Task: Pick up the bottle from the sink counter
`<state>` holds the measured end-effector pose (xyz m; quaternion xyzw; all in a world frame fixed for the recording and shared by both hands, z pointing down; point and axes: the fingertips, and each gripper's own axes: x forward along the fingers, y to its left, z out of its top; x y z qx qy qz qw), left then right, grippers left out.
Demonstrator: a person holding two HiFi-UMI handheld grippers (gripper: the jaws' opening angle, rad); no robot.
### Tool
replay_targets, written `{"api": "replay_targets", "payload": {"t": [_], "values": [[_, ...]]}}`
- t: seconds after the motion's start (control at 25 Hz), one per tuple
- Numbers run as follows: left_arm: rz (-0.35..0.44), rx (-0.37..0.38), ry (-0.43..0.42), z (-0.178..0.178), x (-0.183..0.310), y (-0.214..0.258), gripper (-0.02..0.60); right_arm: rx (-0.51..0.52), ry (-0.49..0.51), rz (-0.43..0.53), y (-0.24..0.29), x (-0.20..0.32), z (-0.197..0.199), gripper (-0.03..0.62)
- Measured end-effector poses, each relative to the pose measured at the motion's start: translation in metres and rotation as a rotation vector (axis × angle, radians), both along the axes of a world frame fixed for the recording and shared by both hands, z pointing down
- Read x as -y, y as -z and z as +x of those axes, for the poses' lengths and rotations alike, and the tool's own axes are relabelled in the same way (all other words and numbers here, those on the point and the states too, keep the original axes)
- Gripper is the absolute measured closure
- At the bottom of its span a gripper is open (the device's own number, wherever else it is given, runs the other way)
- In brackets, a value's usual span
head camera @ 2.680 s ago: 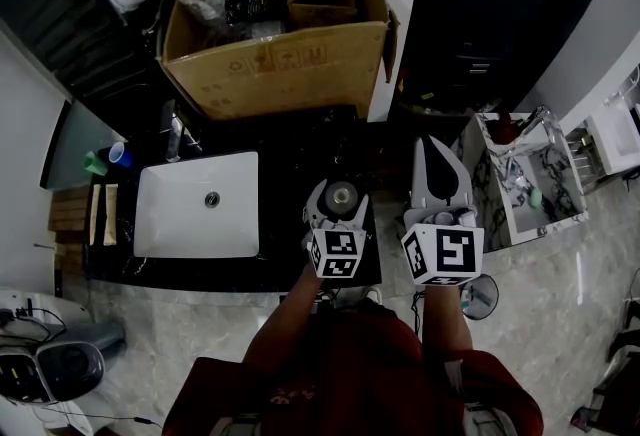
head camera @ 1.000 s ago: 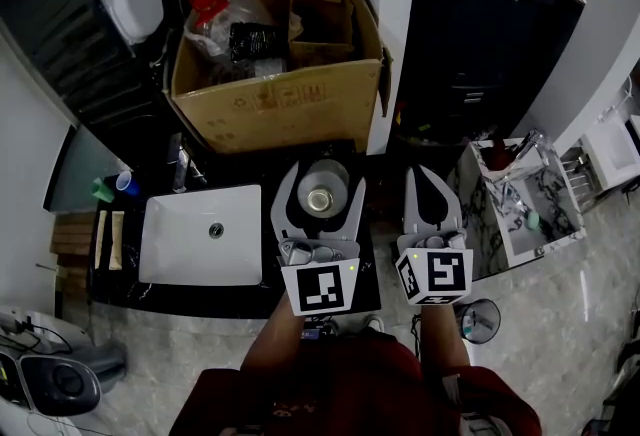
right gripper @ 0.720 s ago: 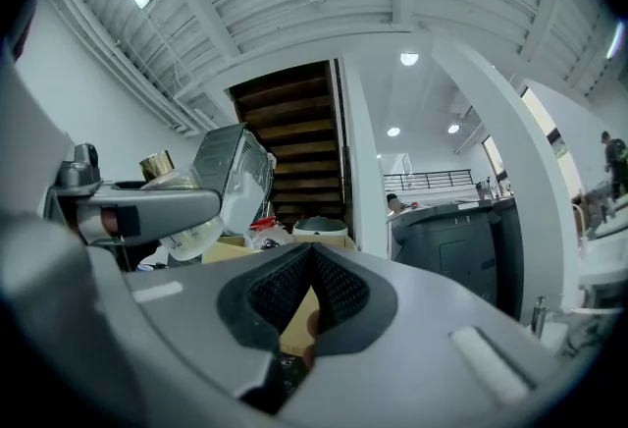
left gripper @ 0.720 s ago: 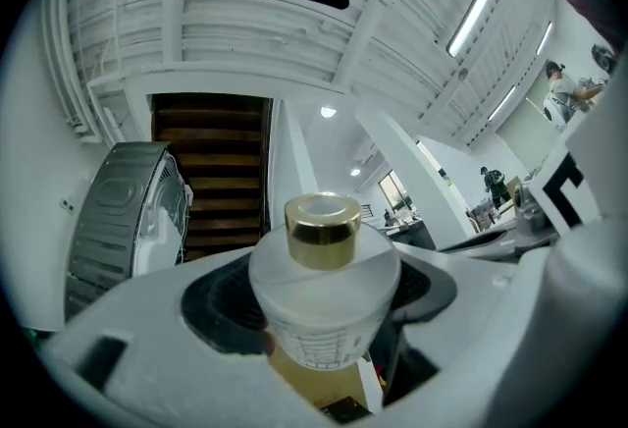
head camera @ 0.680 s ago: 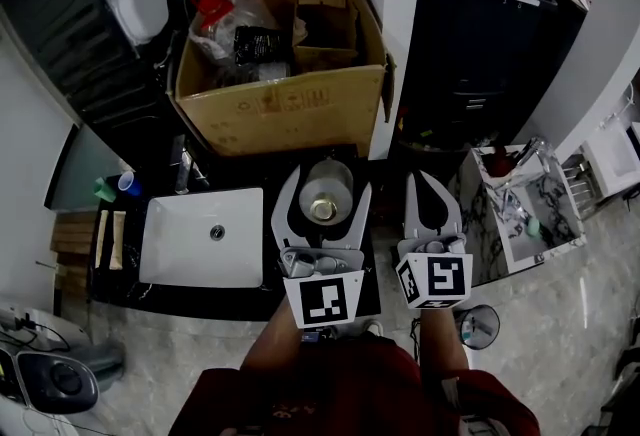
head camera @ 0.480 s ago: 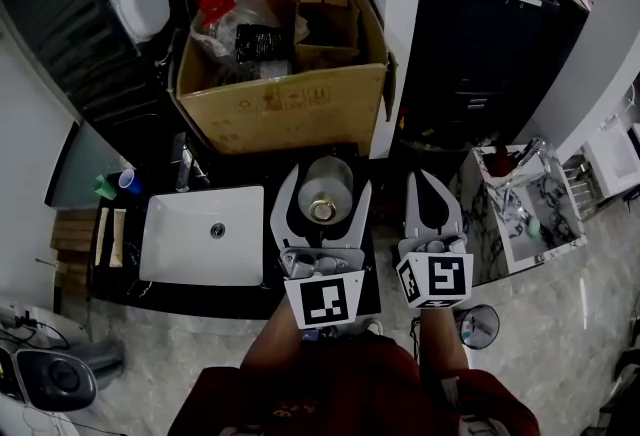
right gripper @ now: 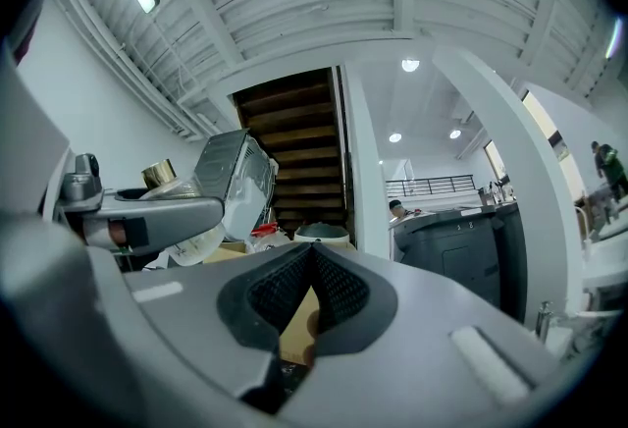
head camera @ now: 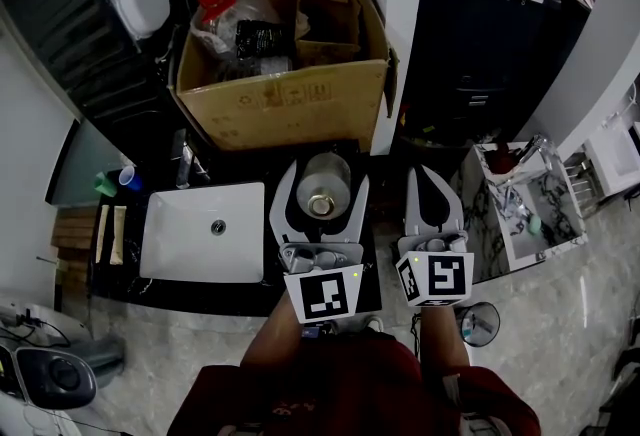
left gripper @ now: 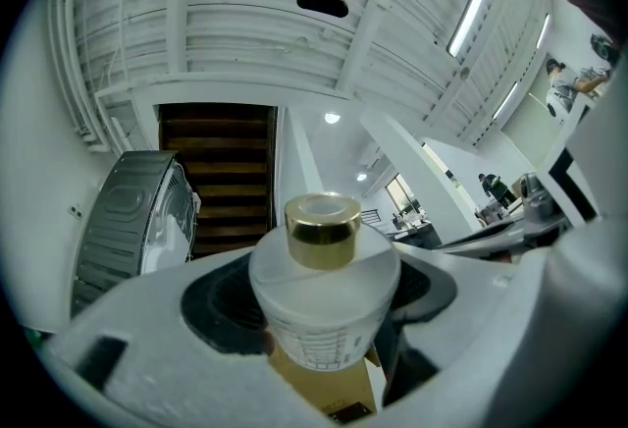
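We see the left gripper (head camera: 322, 174) with its jaws spread wide and clamped on the bottle (left gripper: 324, 298), one dark pad pressing each side of the frosted white body. The gold cap (left gripper: 323, 230) stands clear above the jaws. In the head view the bottle sits upright between the jaws over the right end of the dark bench (head camera: 240, 296), just right of the white sink (head camera: 170, 254) and near the cardboard box (head camera: 285, 99) at the back edge. Its base is hidden there, so we cannot tell whether it touches the bench. The right gripper (right gripper: 312, 254) hangs beside the left one, past the bench's right edge, its jaws brought together at the tips with nothing between them
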<state>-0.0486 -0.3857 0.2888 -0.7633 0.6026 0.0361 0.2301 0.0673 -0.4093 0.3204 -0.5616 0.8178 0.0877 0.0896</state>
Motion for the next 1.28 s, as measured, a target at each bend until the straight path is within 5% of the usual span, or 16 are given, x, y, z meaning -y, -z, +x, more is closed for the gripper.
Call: {"api": "replay_targets", "payload": {"t": [1.28], "values": [[-0.008,-0.011,-0.007,0.0010,0.0021,0.0024,0.247,-0.043,0.009,0.002,0.0010,-0.0017,-0.0053,0.592]]}}
